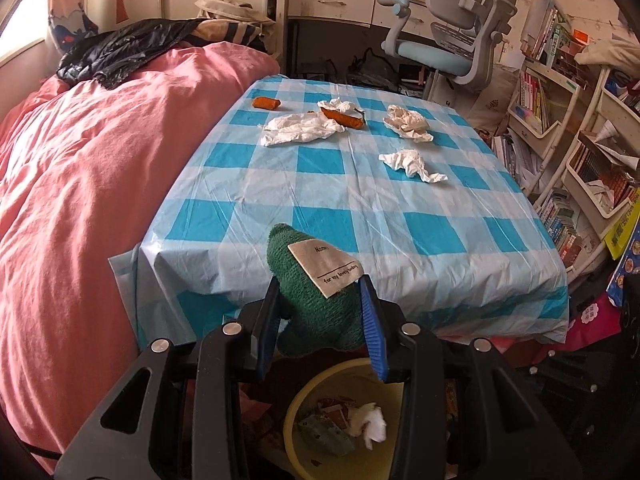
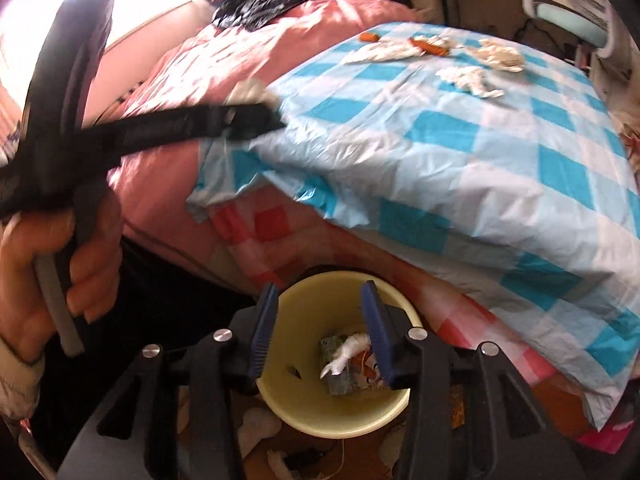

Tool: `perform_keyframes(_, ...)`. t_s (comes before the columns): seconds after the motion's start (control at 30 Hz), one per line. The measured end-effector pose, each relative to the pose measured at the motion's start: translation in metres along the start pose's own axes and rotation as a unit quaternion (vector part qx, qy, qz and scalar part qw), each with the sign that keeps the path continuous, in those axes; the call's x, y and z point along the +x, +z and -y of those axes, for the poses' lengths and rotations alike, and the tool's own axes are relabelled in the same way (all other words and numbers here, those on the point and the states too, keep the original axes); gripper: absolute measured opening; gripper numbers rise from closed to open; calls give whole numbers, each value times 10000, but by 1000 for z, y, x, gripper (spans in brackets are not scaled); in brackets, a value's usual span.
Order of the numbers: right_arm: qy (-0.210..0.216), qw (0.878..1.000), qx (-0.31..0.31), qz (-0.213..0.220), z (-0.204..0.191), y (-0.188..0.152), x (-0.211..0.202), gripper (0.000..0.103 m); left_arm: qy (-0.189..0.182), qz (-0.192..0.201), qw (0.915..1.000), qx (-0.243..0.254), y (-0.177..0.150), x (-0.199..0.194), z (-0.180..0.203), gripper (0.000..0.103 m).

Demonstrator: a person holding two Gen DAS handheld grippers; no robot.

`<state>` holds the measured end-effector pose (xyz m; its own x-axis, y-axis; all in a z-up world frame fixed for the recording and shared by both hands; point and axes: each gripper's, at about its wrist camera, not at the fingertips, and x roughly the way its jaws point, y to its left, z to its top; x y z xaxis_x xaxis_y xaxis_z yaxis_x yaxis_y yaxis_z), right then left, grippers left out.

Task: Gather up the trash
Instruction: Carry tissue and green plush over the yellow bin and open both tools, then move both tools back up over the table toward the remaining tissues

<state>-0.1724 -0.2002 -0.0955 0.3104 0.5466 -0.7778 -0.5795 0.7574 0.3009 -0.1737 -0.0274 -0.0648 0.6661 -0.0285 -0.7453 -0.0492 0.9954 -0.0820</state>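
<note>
Green sock [image 1: 316,300] is clamped in your left gripper [image 1: 322,320], above the bin [image 2: 340,416]. Right gripper [image 2: 320,336] hangs over the bin, jaws apart, nothing between. Release off-centre and the sock lands beside the bin; tissues [image 1: 412,164] wait on the table [image 1: 360,208].

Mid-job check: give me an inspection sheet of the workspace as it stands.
Surface: blue checked tablecloth, wrinkled.
Job's things: four crumpled tissues, nearest one; two orange pieces, one apart at the left; yellow bin on the floor, trash inside.
Clutter: nothing else seen on the cloth.
Grippers: left tongs shut on a green knitted item; right tongs open, empty, above the bin.
Cables: nothing seen.
Surroundings: pink bedding, desk chair, bookshelves.
</note>
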Motion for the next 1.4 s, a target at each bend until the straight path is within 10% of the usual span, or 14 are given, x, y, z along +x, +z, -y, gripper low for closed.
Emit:
perform_keyframes(0.33, -702, 9913, 569, 958, 25, -1, -37, 59, -190, -527, 9982, 208, -48, -6, 21, 40)
perform_keyframes(0.47, -756, 9866, 851, 1169, 37, 1, -44, 61, -194, -867, 9952, 420, -66, -2, 33, 65)
perform_keyframes(0.7, -811, 9818, 1097, 1322, 49, -1, -53, 65, 438, -128, 9977, 491, -60, -19, 34, 89)
perform_keyframes(1.4, -1255, 9824, 195, 1366, 23, 1, -49, 70, 1117, 1021, 9877, -395, -34, -49, -2, 96)
